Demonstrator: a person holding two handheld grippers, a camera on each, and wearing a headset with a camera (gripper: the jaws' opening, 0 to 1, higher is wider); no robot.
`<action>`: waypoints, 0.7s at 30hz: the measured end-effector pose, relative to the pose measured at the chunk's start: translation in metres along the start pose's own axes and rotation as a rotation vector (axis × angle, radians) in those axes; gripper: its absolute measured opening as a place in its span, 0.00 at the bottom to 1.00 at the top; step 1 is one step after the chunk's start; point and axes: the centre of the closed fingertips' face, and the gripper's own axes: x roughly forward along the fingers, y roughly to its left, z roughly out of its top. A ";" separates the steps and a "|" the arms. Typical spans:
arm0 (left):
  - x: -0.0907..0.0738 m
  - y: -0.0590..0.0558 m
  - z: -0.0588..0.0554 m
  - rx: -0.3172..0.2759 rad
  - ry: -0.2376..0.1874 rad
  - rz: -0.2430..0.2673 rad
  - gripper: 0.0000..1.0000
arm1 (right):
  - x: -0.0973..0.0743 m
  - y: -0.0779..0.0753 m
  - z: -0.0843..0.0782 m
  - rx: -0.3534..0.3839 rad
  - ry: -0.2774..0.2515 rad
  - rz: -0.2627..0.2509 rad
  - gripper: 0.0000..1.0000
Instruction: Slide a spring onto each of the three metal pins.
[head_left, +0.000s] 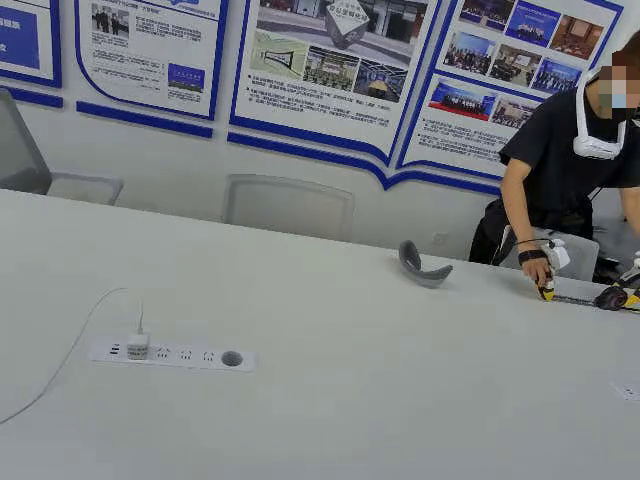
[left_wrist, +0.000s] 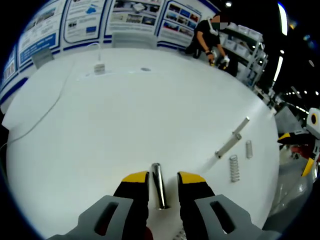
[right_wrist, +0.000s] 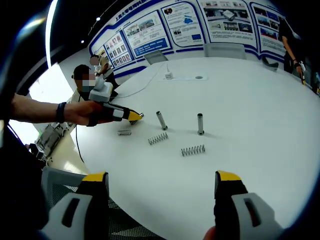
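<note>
The left gripper (left_wrist: 163, 176) has its yellow-tipped jaws partly apart, clamping nothing. A smooth, shiny cylindrical steel pin (left_wrist: 159, 187) shows in the gap, clear of both tips. Right of those jaws stands a second polished pin (left_wrist: 232, 142), with two coiled wire springs (left_wrist: 233, 168) lying just beside it. The right gripper (right_wrist: 161, 177) is spread wide and empty, with pins and springs well ahead of its jaws. The round-edged table (head_left: 400, 400) is matte white, and glossy blue-bordered posters (head_left: 330, 60) line the wall.
</note>
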 end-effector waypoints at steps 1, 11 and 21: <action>0.000 -0.001 0.000 -0.008 0.002 0.001 0.21 | 0.000 0.000 -0.001 0.003 0.001 0.000 0.88; 0.004 0.004 0.005 0.039 0.006 0.087 0.10 | 0.001 -0.002 -0.003 0.011 0.003 -0.004 0.88; 0.010 0.001 0.005 0.300 0.070 0.158 0.10 | 0.003 0.002 -0.002 0.031 -0.009 0.010 0.87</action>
